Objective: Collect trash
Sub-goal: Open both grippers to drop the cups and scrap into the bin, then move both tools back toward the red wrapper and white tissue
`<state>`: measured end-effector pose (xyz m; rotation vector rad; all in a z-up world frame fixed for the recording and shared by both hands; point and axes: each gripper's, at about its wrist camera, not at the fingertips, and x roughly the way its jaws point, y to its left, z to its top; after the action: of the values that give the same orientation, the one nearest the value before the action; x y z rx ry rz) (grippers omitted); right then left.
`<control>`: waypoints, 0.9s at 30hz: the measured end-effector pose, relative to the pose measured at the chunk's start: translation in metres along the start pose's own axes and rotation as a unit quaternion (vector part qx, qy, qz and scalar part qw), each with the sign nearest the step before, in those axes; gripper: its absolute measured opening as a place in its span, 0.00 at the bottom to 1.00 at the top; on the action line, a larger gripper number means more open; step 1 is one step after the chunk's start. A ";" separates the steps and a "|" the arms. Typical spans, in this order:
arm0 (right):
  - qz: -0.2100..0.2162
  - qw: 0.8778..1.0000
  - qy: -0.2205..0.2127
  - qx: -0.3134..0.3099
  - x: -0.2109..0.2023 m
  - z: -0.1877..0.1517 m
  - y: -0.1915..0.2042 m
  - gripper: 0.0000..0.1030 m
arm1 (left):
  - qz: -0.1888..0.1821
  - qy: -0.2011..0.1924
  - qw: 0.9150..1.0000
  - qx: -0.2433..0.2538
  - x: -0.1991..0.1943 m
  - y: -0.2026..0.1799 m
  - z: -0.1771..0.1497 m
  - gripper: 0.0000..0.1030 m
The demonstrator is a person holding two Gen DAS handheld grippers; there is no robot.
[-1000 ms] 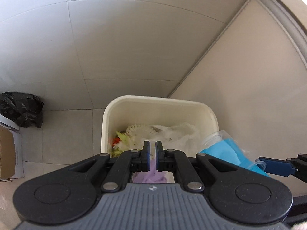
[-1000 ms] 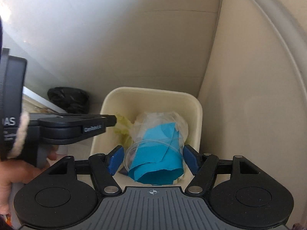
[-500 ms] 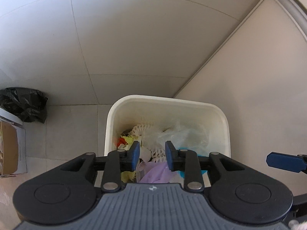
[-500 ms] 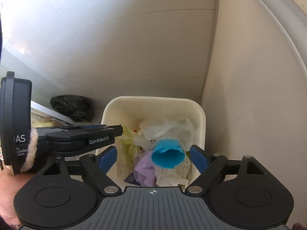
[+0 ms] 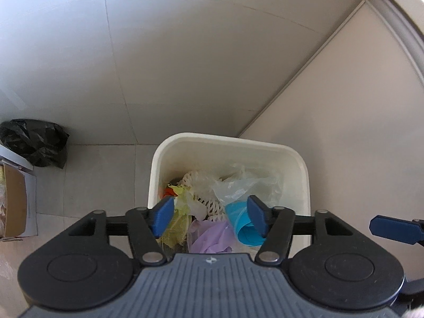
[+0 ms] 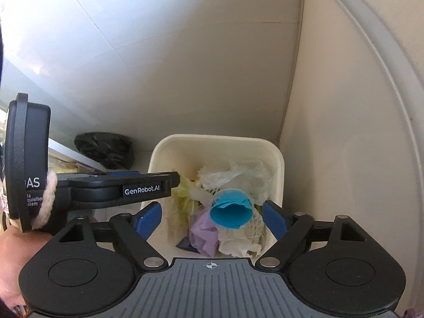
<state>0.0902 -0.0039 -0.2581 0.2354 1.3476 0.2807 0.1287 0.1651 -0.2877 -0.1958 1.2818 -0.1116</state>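
With both tools spread wide and empty above the bin (image 5: 229,143), the drop looks done; the next move, I judge, is to draw back and seek more trash. The left tool (image 5: 209,216) and right tool (image 6: 212,218) hang over a cream plastic tub with rounded corners. Inside lie a rolled blue paper (image 6: 230,212), crumpled lilac film (image 6: 202,232), clear wrap (image 5: 246,182), limp lettuce (image 5: 176,225) and white foam netting (image 5: 205,202).
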 end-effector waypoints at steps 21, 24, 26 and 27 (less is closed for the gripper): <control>0.017 0.999 -0.046 -0.020 -0.056 -0.022 0.018 0.87 | 0.030 -0.027 0.999 0.002 -0.065 0.006 -0.024 0.93; 0.019 0.997 -0.065 -0.027 -0.068 -0.026 0.021 0.89 | 0.031 -0.037 0.999 0.004 -0.079 0.007 -0.027 0.93; 0.020 0.996 -0.078 -0.035 -0.080 -0.027 0.023 0.89 | 0.031 -0.045 0.998 0.005 -0.087 0.008 -0.029 0.94; 0.020 0.995 -0.086 -0.039 -0.086 -0.029 0.024 0.89 | 0.032 -0.050 0.998 0.007 -0.090 0.008 -0.030 0.94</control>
<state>0.0437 -0.0095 -0.1771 0.2161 1.1609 0.3385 0.0745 0.1873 -0.2126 -0.1465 1.1872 -0.0543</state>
